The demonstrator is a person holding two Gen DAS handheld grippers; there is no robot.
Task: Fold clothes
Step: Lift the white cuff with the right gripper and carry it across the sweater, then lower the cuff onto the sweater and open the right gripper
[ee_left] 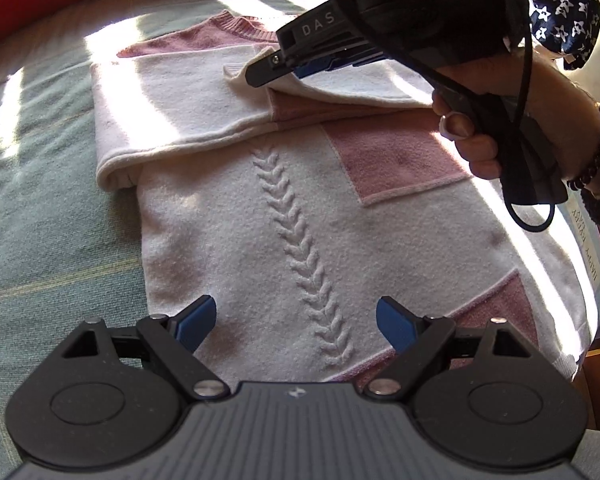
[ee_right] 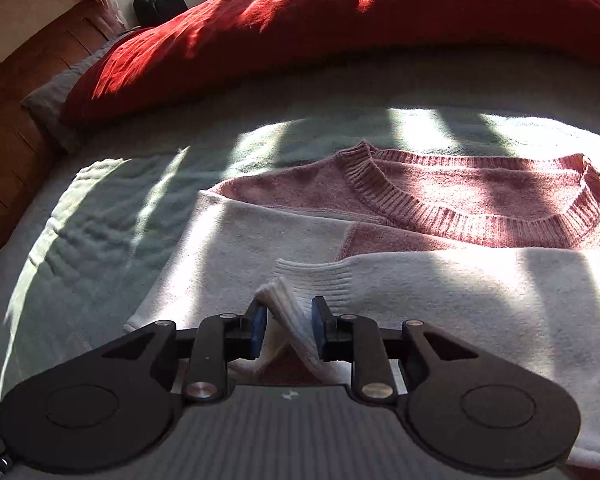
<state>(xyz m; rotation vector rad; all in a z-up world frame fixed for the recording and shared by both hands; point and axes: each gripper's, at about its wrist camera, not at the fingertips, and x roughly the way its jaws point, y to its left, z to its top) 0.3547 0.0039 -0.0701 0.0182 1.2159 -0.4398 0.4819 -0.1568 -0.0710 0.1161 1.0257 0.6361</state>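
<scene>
My left gripper hangs with its blue pads spread wide and nothing between them, just above the lower part of the sweater. The sweater lies flat straight ahead of these tongs, on the pale green checked blanket. Its long axis runs away from me, hem nearest my left pads and pink ribbed neckline at the far end. A raised braid of cable stitch runs up the body along that same axis, leaning a little to the left as it goes away. One white sleeve is folded across the chest, lying crosswise to the braid.

Beyond and to the right of my left tongs, my right hand grips the handle of the right gripper, which points left over the chest. In its own view my right gripper has its pads drawn in narrow on the ribbed cuff of the other white sleeve; the cuff stands up in a fold between them, touching both pads. That sleeve stretches off to the right of these tongs, crosswise over the chest. Just past it the neckline opens away from me, and farther off a red pillow lies across the head of the bed. In the left view, a dark pouch with white stars sits behind my right hand.
</scene>
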